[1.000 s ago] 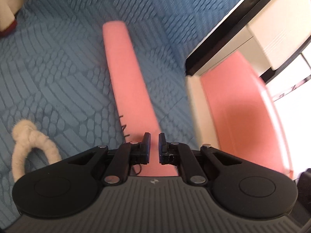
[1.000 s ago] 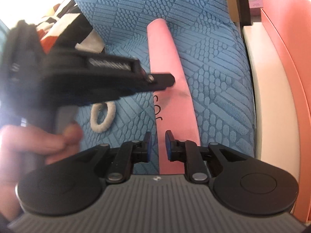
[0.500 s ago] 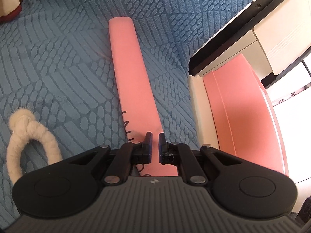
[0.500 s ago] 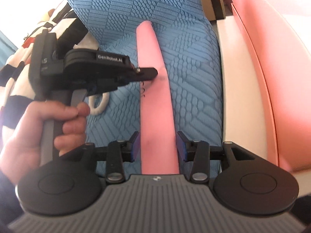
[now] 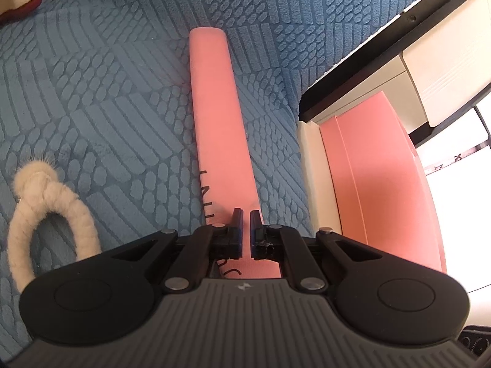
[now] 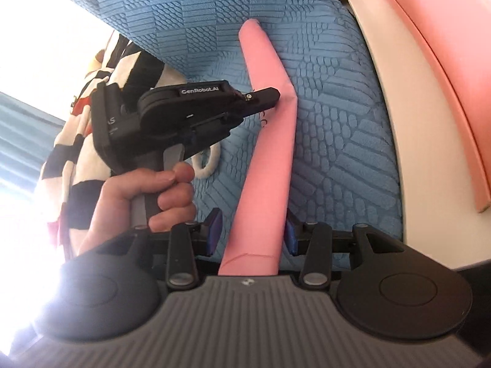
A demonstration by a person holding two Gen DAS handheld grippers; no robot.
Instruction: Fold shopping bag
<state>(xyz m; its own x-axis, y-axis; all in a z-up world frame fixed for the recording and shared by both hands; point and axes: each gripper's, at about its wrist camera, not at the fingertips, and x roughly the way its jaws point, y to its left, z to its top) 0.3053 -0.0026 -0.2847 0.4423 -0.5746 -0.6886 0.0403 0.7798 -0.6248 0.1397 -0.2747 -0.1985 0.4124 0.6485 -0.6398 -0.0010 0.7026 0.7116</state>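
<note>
The right gripper (image 6: 250,234) has just been opened around the pink bag (image 6: 270,159); the left gripper (image 5: 246,230) is kept nearly closed above it, on the blue textured cover (image 5: 107,107).

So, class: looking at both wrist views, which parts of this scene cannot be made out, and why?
- Pink bag: near end hidden under the left tongs, left wrist view.
- Black lettering: cut off by the bag's fold, unreadable.
- Left tongs' grip: tip seen side-on, right wrist view; contact unclear.
- Window side: washed out by glare.
- Rope handle: mostly behind the left tongs' body.
</note>
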